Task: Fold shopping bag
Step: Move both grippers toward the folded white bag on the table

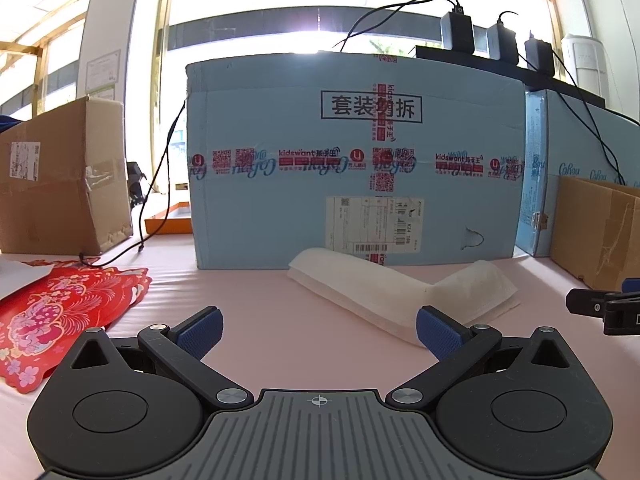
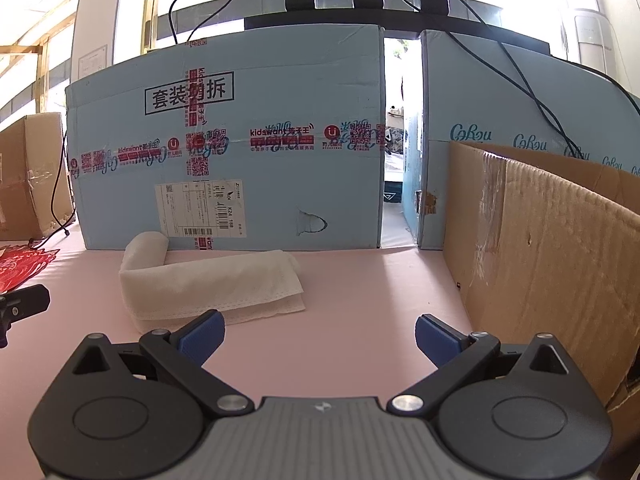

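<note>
A white non-woven shopping bag [image 1: 404,294] lies folded into a narrow bent strip on the pink table, in front of the blue box. In the right wrist view the bag [image 2: 208,284] sits ahead and to the left. My left gripper [image 1: 318,330] is open and empty, just short of the bag, with its right finger pad [image 1: 438,336] over the bag's near edge. My right gripper [image 2: 318,334] is open and empty, to the right of the bag, its left finger pad [image 2: 202,332] at the bag's near edge. The right gripper's tip shows at the left view's right edge [image 1: 604,306].
A large blue carton [image 1: 352,160] stands behind the bag, with a second blue carton [image 2: 520,128] to its right. A brown cardboard box [image 2: 552,256] stands at the right. Another brown box [image 1: 60,180] and red paper cut-outs [image 1: 60,312] are at the left. Cables hang over the cartons.
</note>
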Demonstrator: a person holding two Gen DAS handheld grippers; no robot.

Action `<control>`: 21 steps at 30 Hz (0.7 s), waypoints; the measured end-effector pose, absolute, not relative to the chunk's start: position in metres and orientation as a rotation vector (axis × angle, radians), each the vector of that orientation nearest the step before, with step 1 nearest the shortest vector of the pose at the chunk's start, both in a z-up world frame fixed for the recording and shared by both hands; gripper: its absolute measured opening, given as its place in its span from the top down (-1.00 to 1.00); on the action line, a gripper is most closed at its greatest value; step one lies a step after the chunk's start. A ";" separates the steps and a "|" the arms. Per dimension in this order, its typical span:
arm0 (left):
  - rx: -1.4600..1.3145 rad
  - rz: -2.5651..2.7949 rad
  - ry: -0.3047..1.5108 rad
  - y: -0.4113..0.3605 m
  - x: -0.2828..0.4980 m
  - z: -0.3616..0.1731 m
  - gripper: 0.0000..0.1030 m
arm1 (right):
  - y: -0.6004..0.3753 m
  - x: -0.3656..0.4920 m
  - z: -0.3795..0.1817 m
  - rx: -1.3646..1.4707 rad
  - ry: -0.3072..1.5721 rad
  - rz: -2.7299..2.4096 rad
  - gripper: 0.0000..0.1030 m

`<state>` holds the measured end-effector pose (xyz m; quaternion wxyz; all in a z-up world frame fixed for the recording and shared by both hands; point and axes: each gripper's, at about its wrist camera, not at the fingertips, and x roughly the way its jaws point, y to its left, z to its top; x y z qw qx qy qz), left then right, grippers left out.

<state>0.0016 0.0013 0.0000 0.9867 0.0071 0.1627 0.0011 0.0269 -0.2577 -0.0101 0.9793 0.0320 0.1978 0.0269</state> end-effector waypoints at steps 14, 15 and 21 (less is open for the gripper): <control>0.008 -0.003 0.381 0.001 0.005 -0.005 -1.00 | -0.248 0.012 -0.010 -0.026 0.289 0.043 -1.00; 0.007 -0.002 0.382 0.001 0.005 -0.005 -1.00 | -0.247 0.013 -0.010 -0.027 0.294 0.043 -1.00; 0.024 -0.003 0.365 -0.002 0.001 -0.002 -1.00 | -0.246 0.009 -0.009 -0.034 0.270 0.020 -1.00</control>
